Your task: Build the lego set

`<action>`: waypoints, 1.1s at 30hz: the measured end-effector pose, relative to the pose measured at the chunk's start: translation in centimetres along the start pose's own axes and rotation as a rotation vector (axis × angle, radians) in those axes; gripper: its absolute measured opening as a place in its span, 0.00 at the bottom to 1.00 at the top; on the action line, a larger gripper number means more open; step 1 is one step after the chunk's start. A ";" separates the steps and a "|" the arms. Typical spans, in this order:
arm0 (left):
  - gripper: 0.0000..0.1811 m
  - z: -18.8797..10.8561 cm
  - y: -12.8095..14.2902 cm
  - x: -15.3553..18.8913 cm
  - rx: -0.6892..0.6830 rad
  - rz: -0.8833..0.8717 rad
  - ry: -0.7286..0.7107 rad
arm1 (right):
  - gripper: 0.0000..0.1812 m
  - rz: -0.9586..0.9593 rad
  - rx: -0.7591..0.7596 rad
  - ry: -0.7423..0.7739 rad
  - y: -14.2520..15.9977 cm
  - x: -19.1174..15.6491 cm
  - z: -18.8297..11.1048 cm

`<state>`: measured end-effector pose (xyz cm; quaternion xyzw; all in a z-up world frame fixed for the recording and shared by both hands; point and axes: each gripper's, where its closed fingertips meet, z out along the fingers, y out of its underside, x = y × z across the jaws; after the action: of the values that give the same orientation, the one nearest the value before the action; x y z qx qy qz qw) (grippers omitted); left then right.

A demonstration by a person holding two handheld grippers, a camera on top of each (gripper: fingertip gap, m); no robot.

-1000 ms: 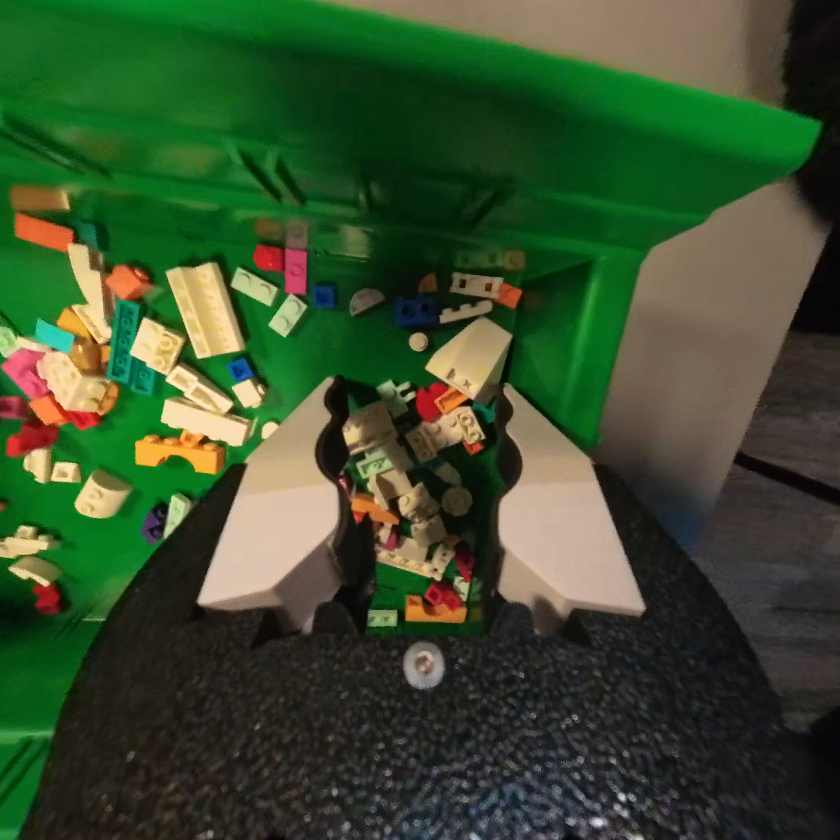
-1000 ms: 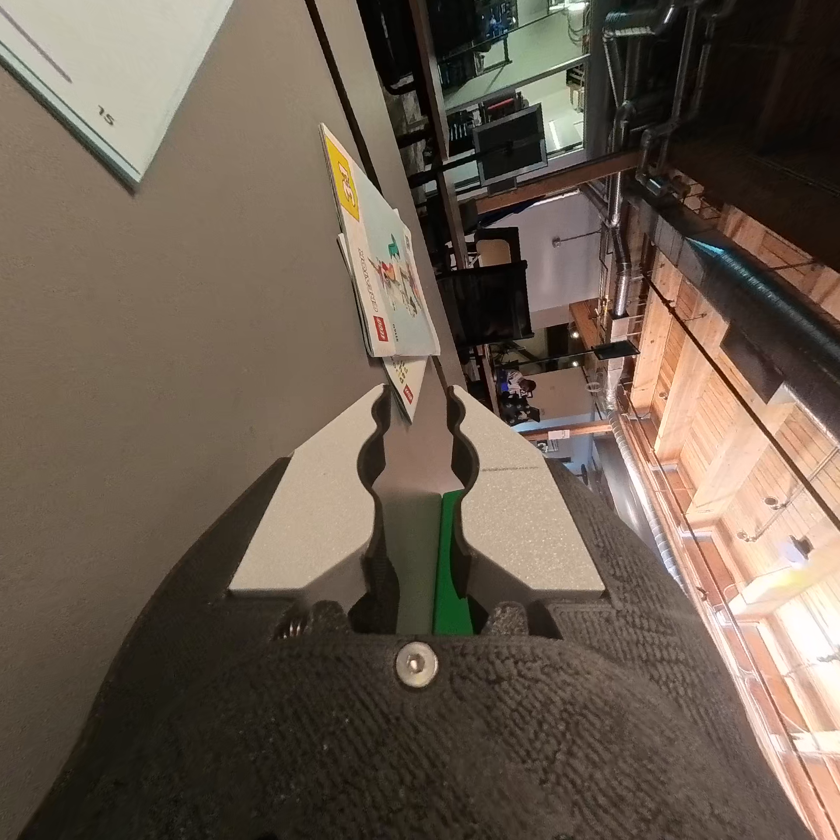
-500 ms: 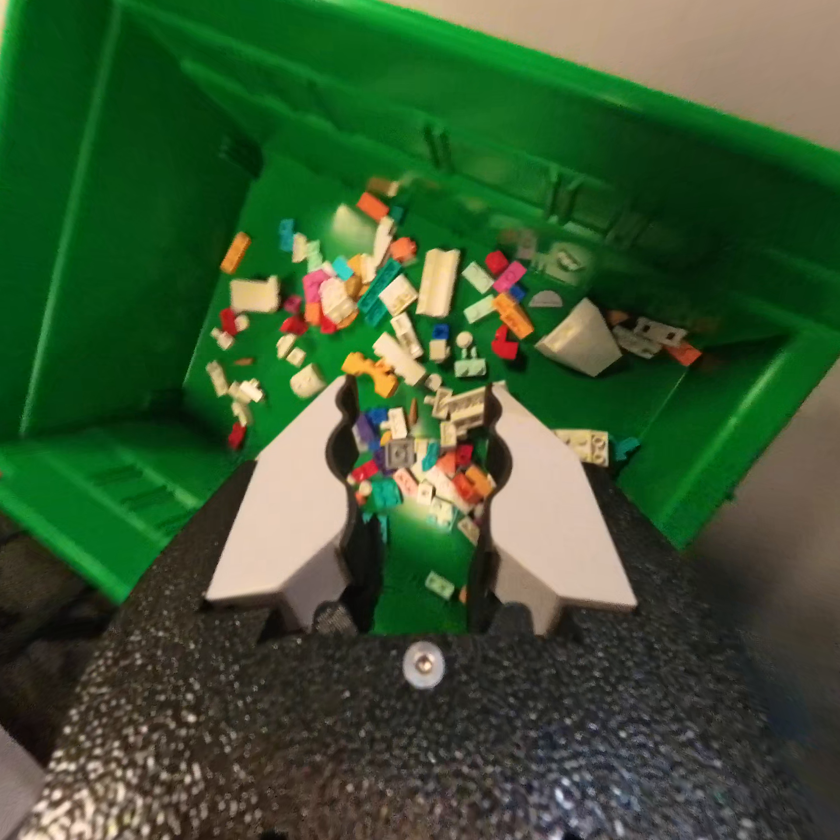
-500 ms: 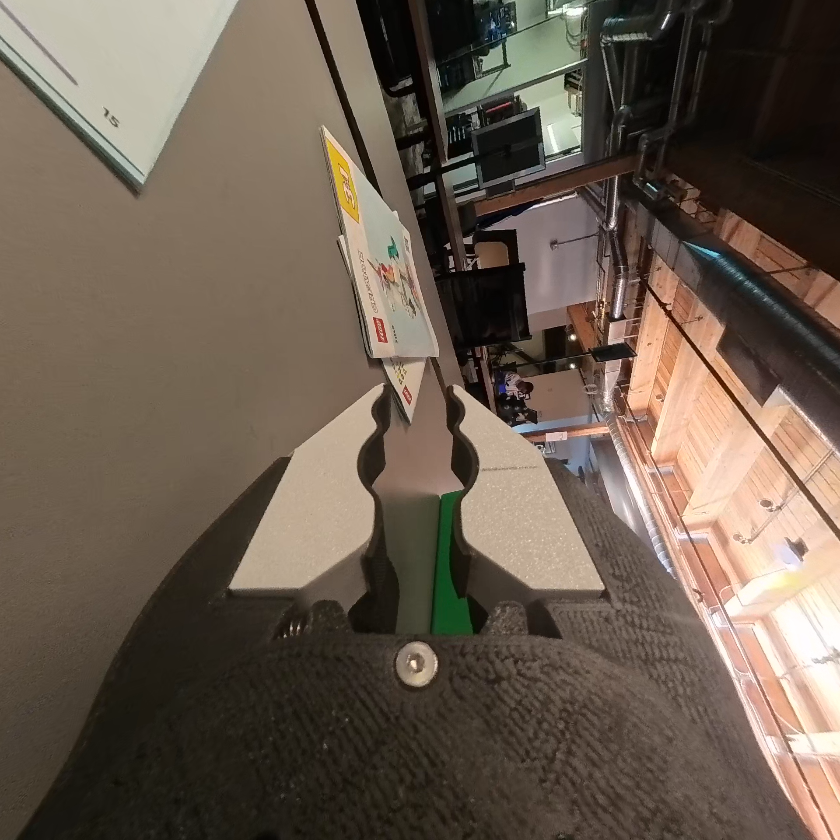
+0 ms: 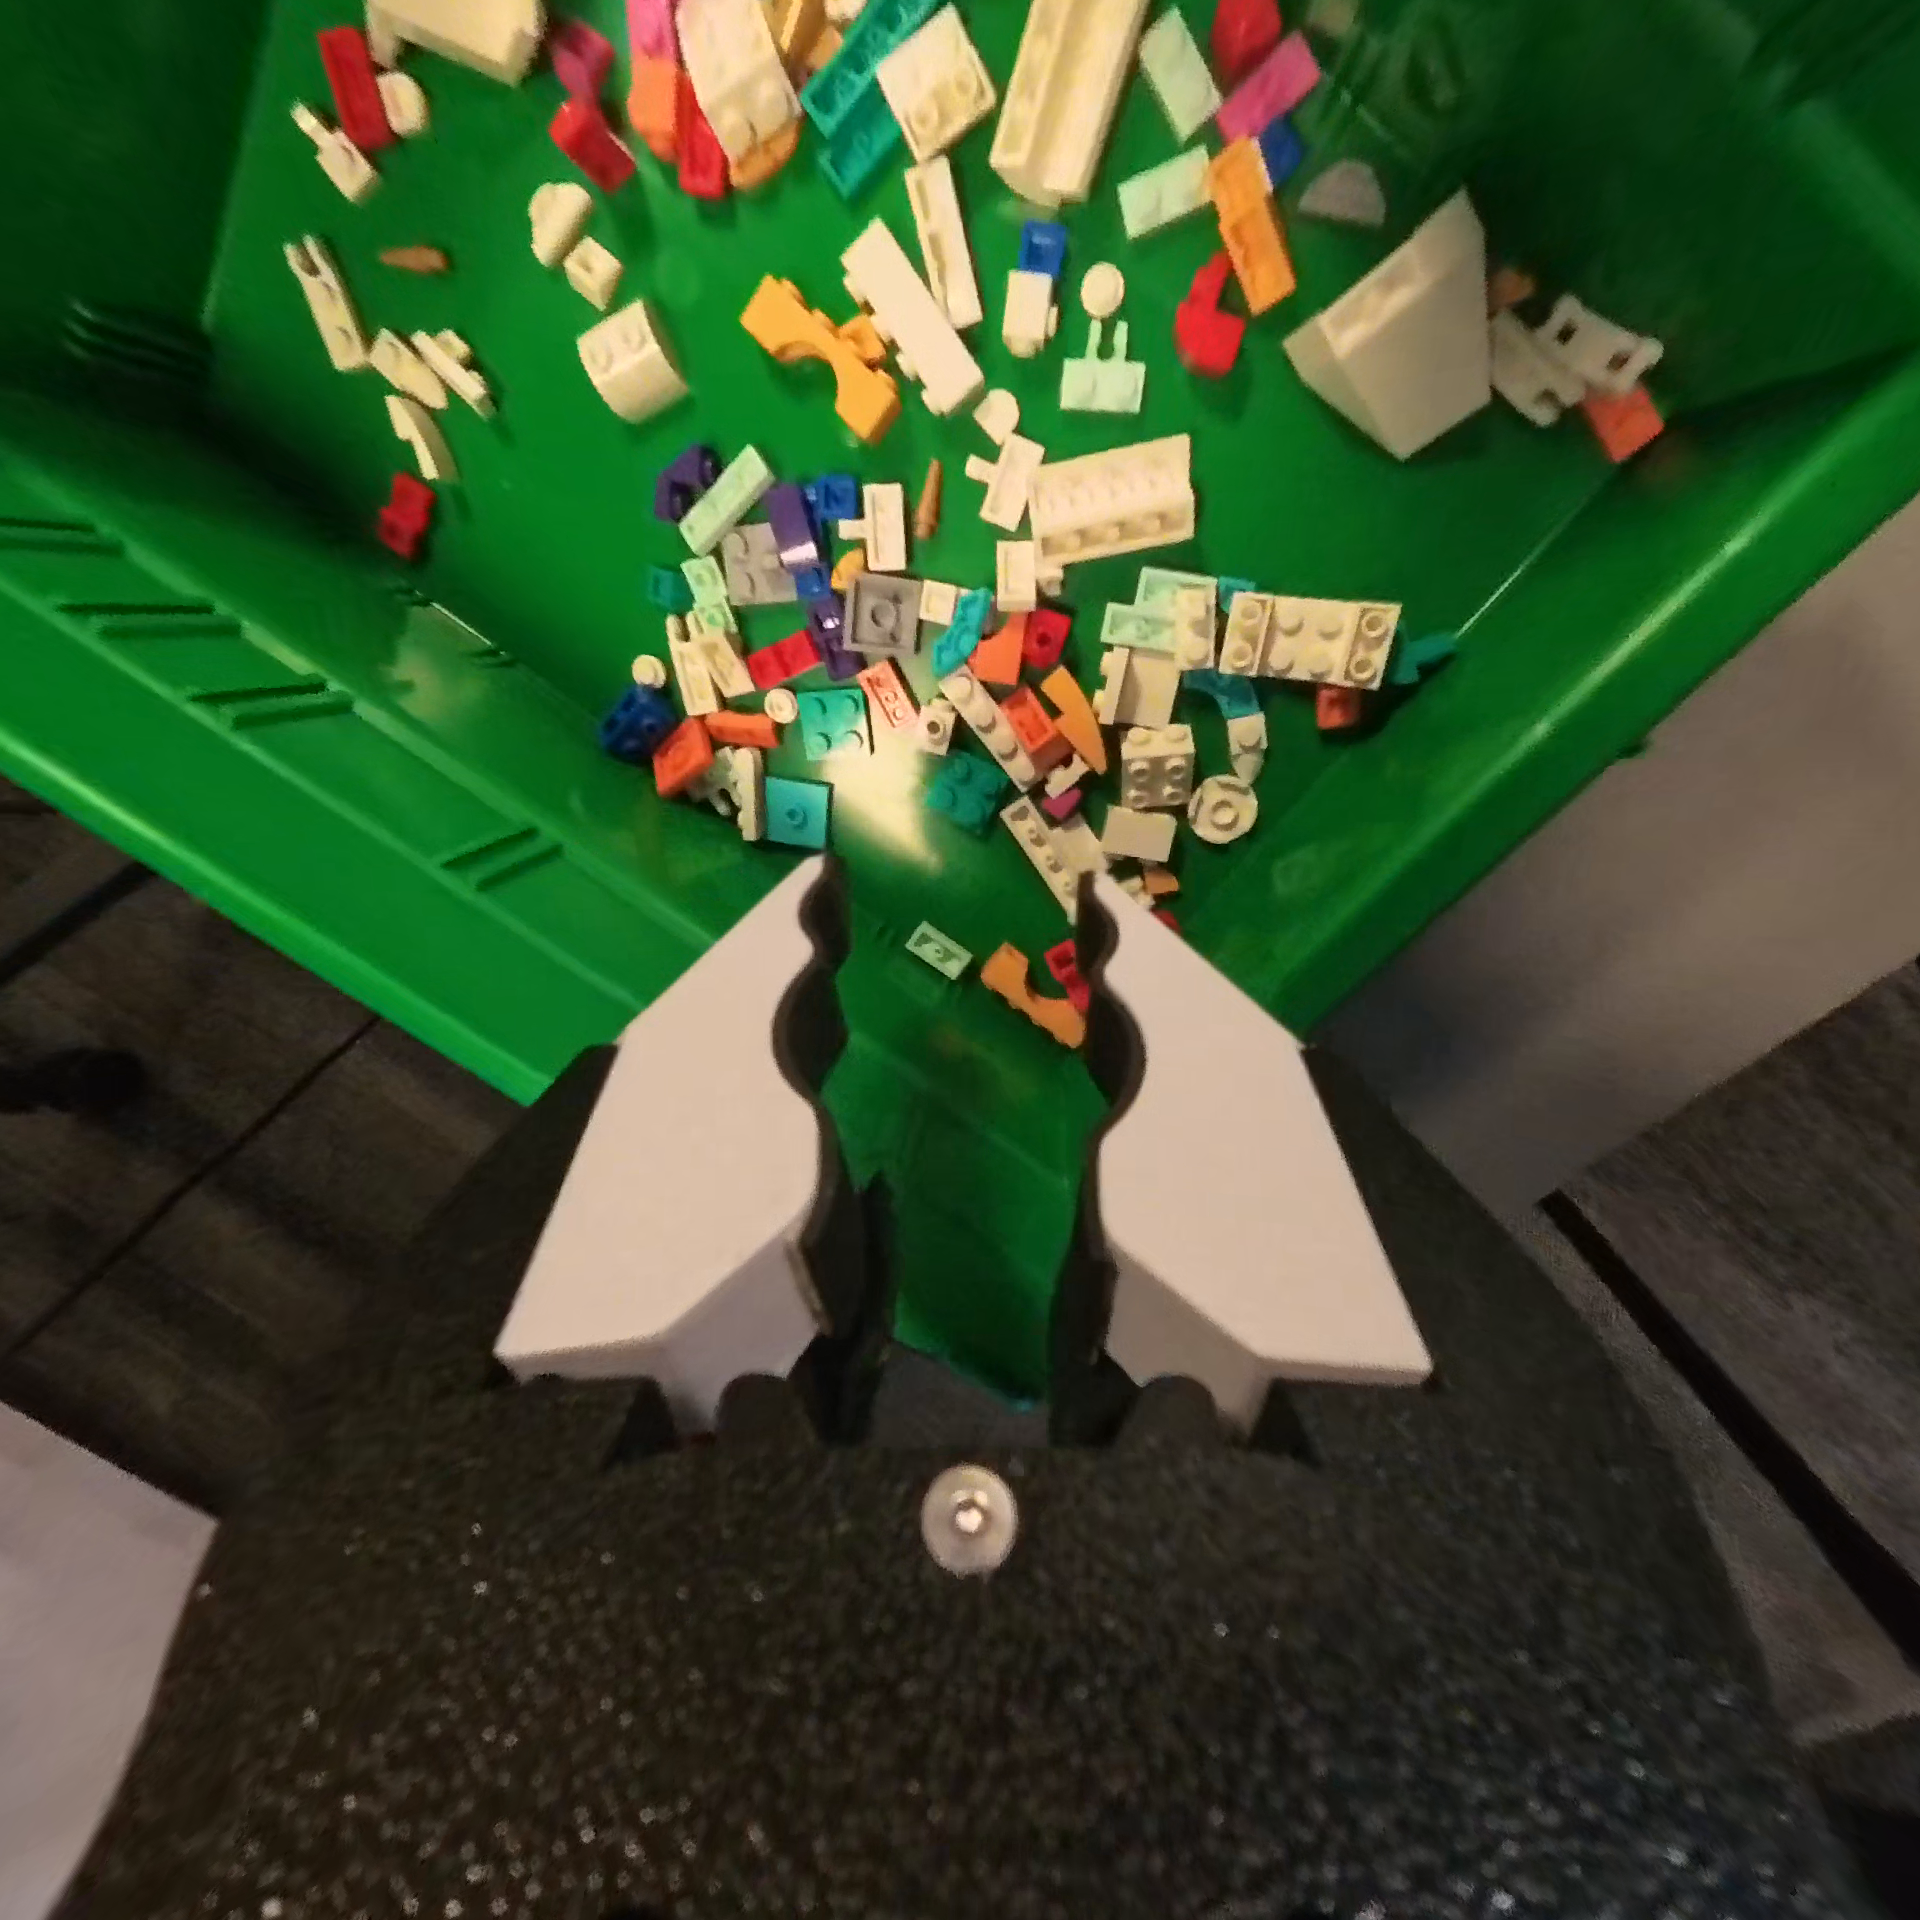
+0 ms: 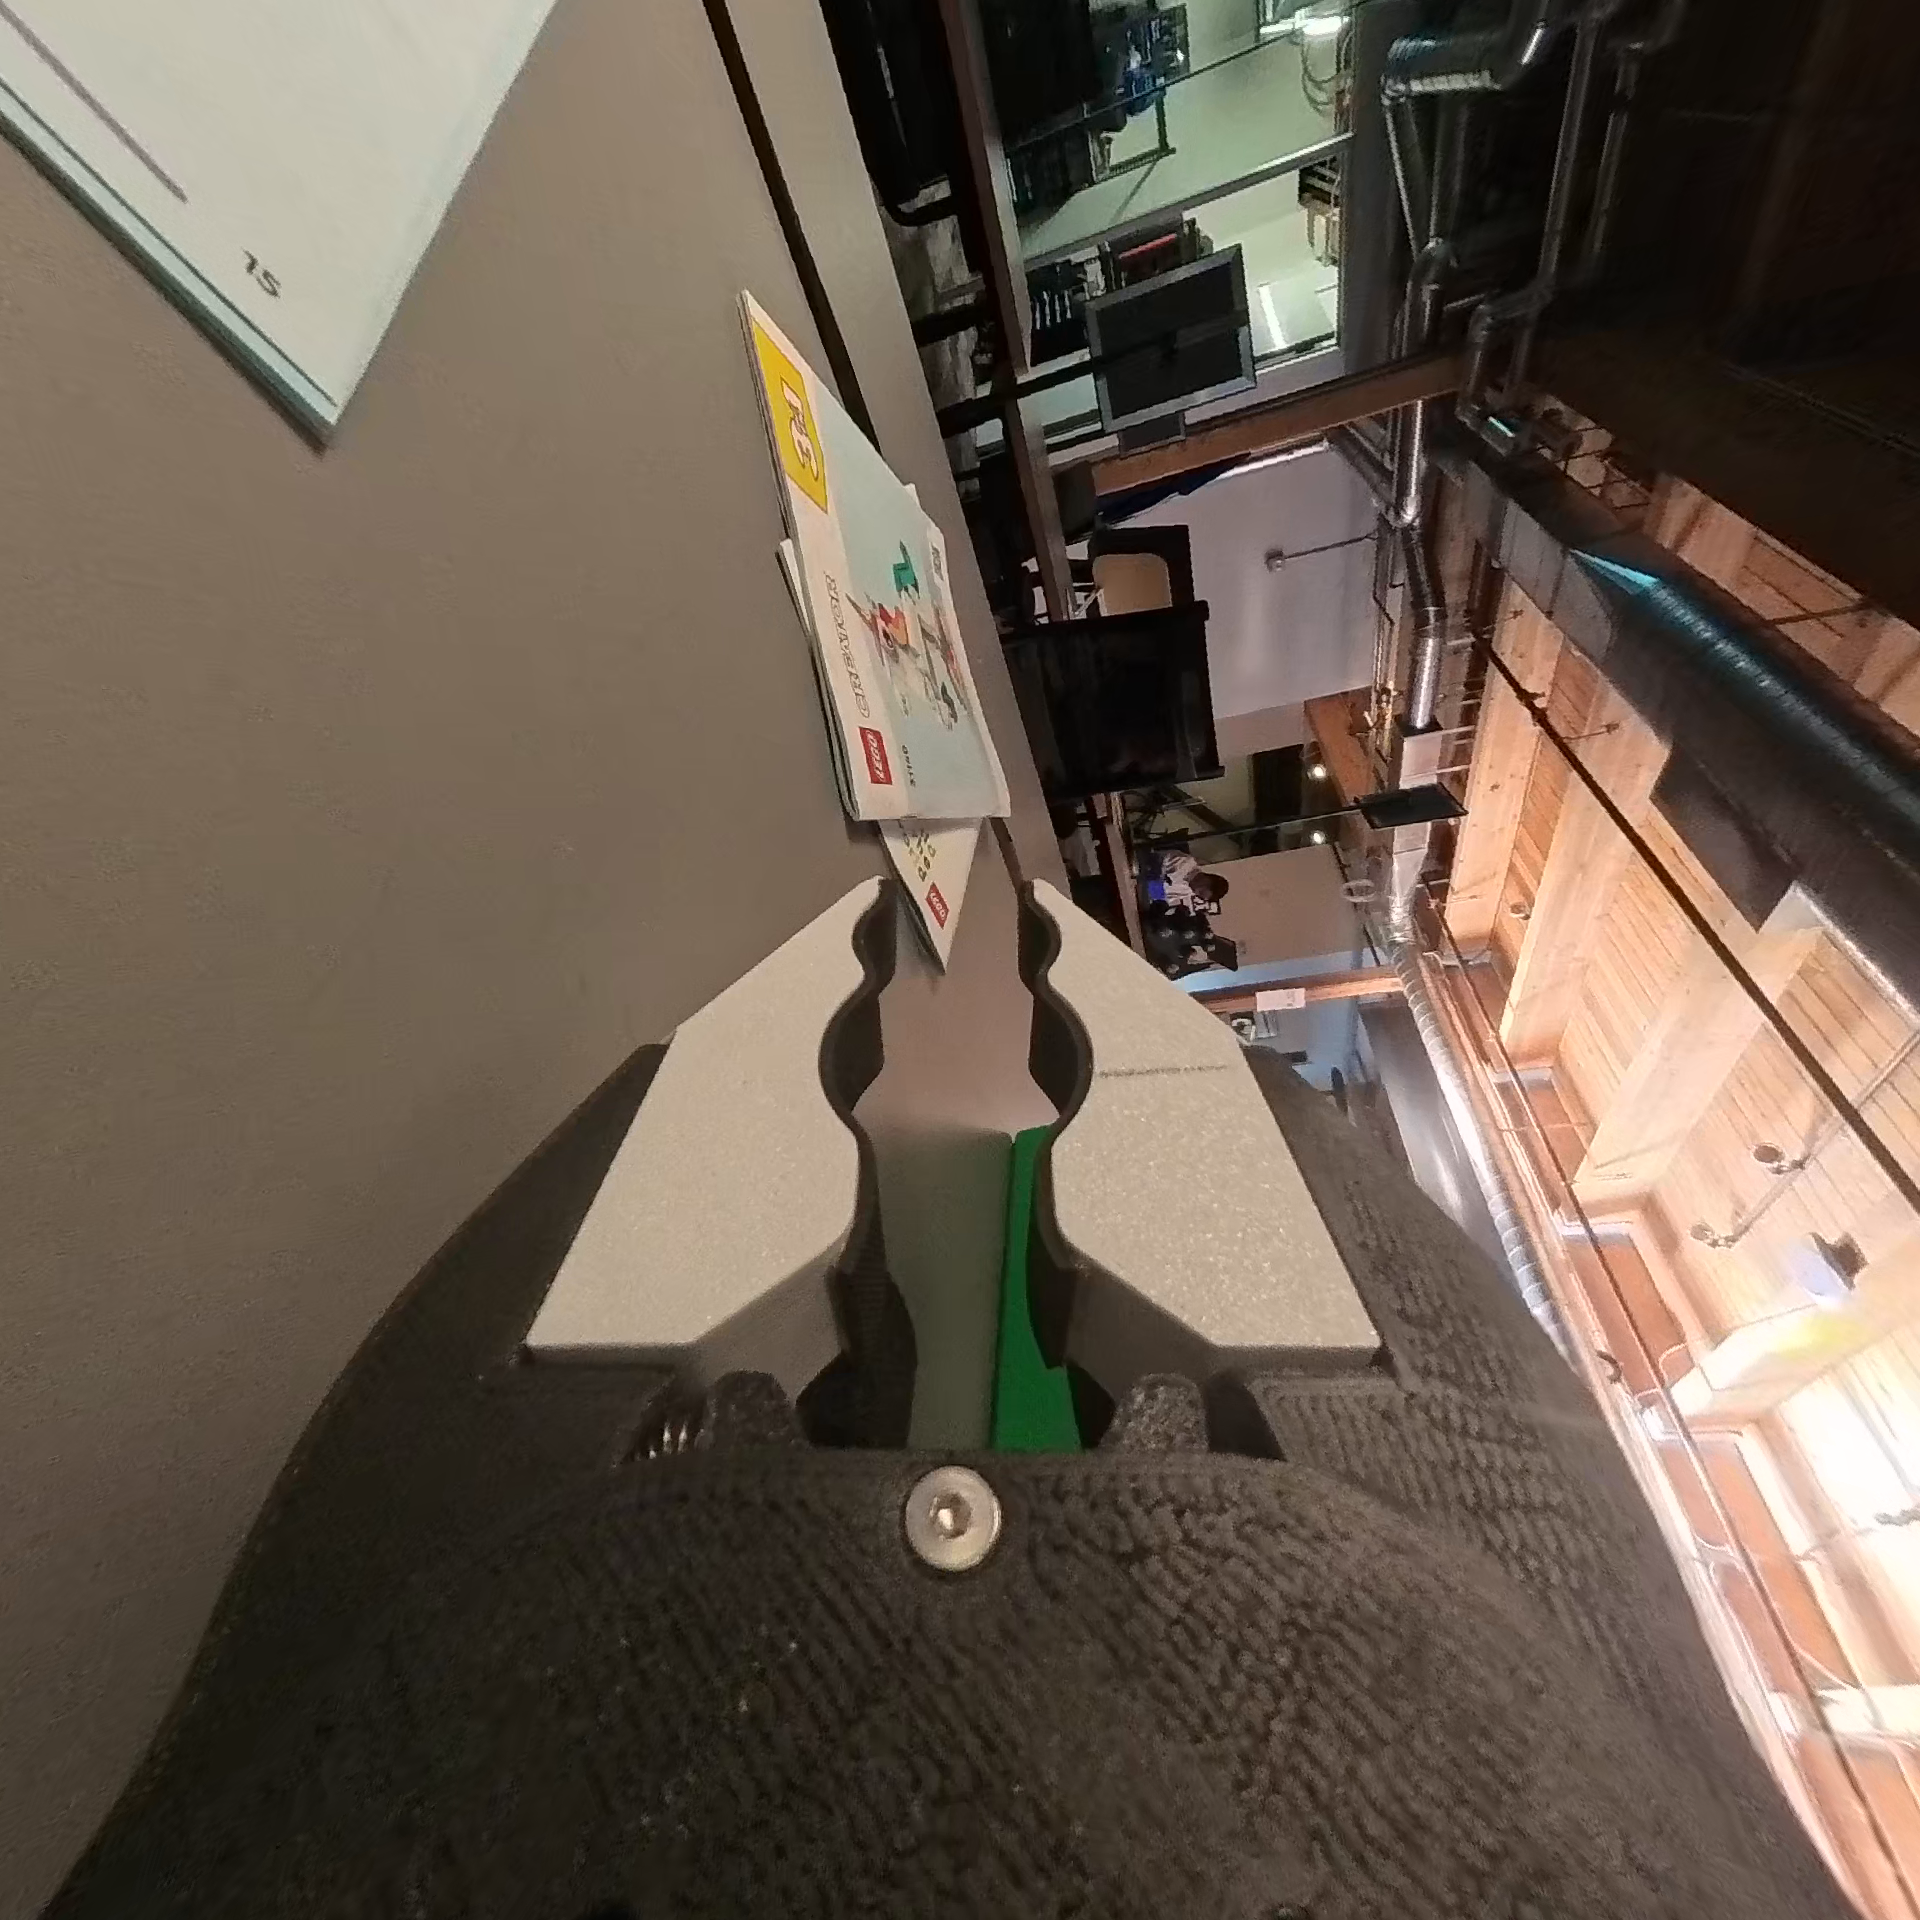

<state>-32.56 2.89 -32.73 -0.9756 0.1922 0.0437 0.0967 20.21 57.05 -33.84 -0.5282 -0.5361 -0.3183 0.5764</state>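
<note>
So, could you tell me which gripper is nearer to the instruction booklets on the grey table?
Right. The right gripper points at the instruction booklets, just short of them; the left gripper is over the green bin, with no booklets in its view.

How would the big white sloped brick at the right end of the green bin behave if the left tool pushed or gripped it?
The big white sloped brick looks like rigid, hollow plastic, so probably stiff and light. Its smooth slanted faces may let the left tool slip off unless it grips parallel sides. Pushed, it would likely slide across the glossy green bin floor rather than roll.

Multicoloured bricks [image 5: 914, 644] fill a green bin [image 5: 312, 727]; grey table [image 6: 364, 727].
</note>
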 end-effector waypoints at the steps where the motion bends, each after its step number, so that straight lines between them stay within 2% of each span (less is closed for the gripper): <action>1: 0.22 0.2 0.0 0.1 -0.008 -0.004 0.011 | 0.12 0.002 0.000 0.000 0.0 0.0 0.0; 5: 0.22 0.5 0.3 0.2 -0.042 -0.036 0.044 | 0.12 0.001 0.007 0.003 -0.1 0.1 -0.1; 13: 0.20 0.8 0.2 -1.1 -0.093 -0.063 -0.003 | 0.12 0.002 0.019 0.007 -0.3 0.1 -0.1; 21: 0.22 1.4 0.1 -1.1 -0.093 -0.138 0.011 | 0.12 -0.001 0.015 0.005 -0.2 0.1 -0.1; 24: 0.17 2.2 -1.3 -1.4 -0.019 -0.284 -0.013 | 0.11 -0.002 0.014 0.003 -0.2 0.0 -0.1; 27: 0.16 2.7 -3.5 0.1 0.103 -0.354 0.077 | 0.11 -0.001 0.014 0.003 -0.2 0.0 -0.1; 30: 0.15 3.4 -3.5 -0.1 0.106 -0.316 0.023 | 0.11 -0.002 0.015 0.001 -0.2 0.0 -0.1; 33: 0.15 4.0 -3.6 0.5 0.105 -0.293 0.045 | 0.11 -0.002 0.016 0.001 -0.2 0.0 -0.1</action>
<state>-30.93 6.79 -36.10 -0.9875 0.0519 -0.0030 0.1486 20.05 56.93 -33.79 -0.5229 -0.5391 -0.3150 0.5803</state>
